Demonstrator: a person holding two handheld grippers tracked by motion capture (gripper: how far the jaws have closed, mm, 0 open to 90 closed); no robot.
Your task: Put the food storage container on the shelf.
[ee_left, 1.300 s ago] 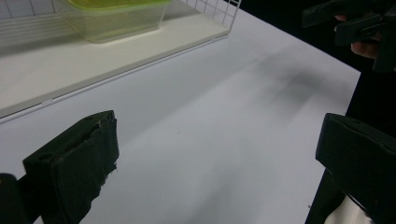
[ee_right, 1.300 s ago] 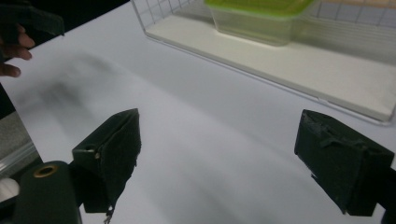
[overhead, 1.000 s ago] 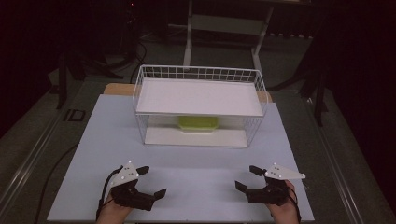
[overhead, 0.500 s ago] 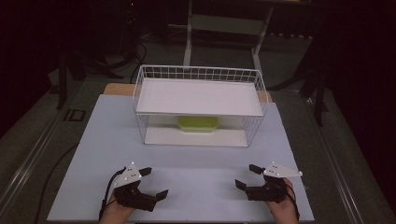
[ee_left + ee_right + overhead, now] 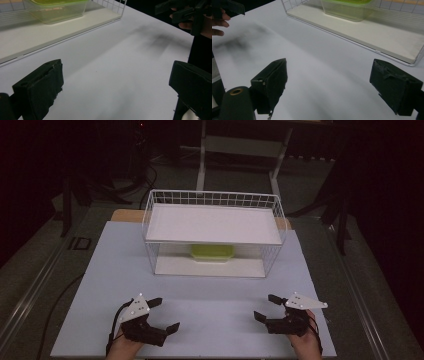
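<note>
On the tabletop (image 5: 210, 290), both tools, left (image 5: 159, 316) and right (image 5: 267, 307), rest empty with jaws spread. The green-lidded box (image 5: 212, 252) under the wire rack (image 5: 212, 232) looks light, stiff and slick; grip its rim

High cam sits above your side, looking fwd and down on the table (image 5: 210, 310). Both gripper cams ride low, close to the top, angled inward; both catch the wire rack (image 5: 112, 5) (image 5: 294, 7) w/ green tub (image 5: 60, 10) (image 5: 347, 8).
</note>
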